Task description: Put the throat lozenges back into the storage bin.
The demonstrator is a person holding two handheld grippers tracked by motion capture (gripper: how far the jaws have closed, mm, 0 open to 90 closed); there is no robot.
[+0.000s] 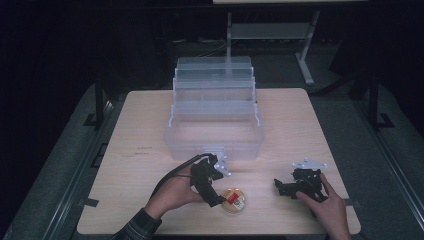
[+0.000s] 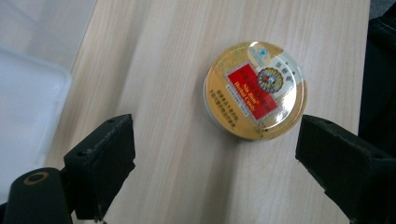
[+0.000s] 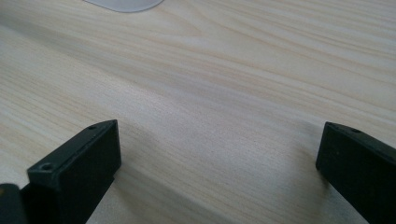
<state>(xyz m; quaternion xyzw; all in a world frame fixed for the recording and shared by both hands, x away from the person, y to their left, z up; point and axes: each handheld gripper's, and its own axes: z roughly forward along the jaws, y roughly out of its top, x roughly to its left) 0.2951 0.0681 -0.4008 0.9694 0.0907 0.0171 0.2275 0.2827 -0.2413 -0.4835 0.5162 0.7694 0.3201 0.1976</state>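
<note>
A round gold tin (image 1: 234, 200) with a red label lies flat on the wooden table near its front edge. My left gripper (image 1: 219, 198) points down at the tin from its left and stands open. In the left gripper view the tin (image 2: 255, 90) sits just beyond the two wide-apart jaws of the left gripper (image 2: 219, 156), untouched by them. My right gripper (image 1: 279, 186) rests low over the table to the right, aimed left. In the right gripper view the right gripper (image 3: 217, 158) is open with bare wood between its jaws.
A clear plastic tiered box (image 1: 215, 125) stands open at the table's middle, its front wall just behind the left gripper; its pale corner (image 3: 123, 3) also shows in the right gripper view. The table's front edge (image 2: 365, 70) runs close beside the tin.
</note>
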